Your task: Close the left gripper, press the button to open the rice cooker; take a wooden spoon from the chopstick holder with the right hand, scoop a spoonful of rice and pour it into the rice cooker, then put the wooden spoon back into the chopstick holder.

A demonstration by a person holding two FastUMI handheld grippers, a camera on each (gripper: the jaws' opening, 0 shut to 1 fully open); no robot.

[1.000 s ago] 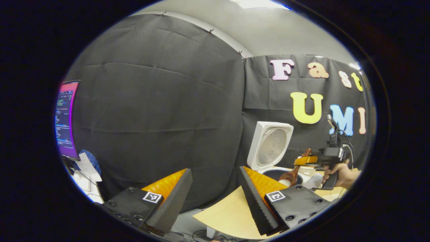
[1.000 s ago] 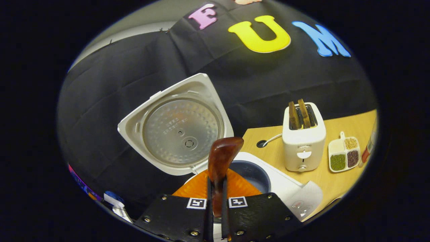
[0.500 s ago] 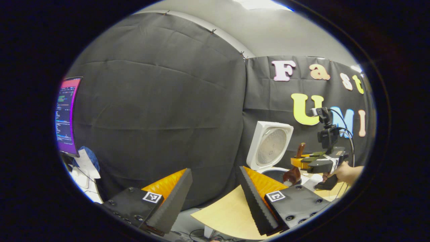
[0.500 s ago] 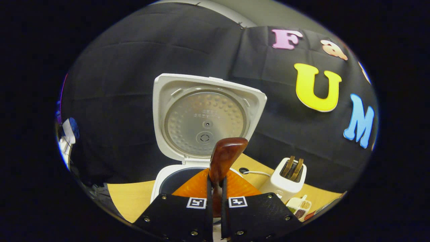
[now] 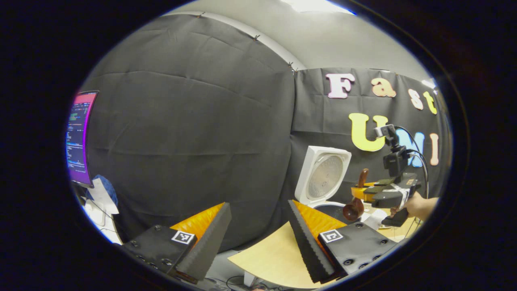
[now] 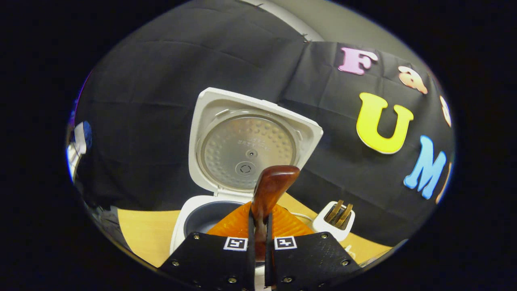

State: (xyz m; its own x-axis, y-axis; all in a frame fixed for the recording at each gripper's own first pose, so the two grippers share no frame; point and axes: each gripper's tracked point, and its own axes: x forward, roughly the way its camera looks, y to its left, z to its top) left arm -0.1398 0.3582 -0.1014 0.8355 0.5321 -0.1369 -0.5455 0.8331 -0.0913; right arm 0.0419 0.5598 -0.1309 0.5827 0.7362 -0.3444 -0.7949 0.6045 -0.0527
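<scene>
In the right gripper view, the right gripper [image 6: 258, 242] is sitting nearest, its jaws clenched on the handle of the wooden spoon [image 6: 271, 186], which is standing up between them with its top end tilting a little to the right. Just beyond the jaws, the rice cooker [image 6: 190, 216] is resting on the counter [image 6: 141, 234], its dark inner pot showing and its lid [image 6: 248, 147] standing open and upright behind it. To the right of the cooker, a white toaster [image 6: 333, 220] is holding two slices of toast. The black cloth wall is hanging behind everything.

In the left gripper view, the left gripper [image 5: 258, 238] is sitting nearest with its jaws released and wide apart, nothing between them, hanging over the near left edge of the counter [image 5: 270, 258]. Farther off to the right, a hand [image 5: 418, 205] is holding the right gripper [image 5: 365, 194], and the spoon [image 5: 355, 202] is hanging from it, bowl end down, just over the open pot of the rice cooker [image 5: 323, 178]. Whether rice is lying in the spoon is too small to tell. Far to the left, a lit monitor [image 5: 78, 137] is standing beside the cloth wall.
</scene>
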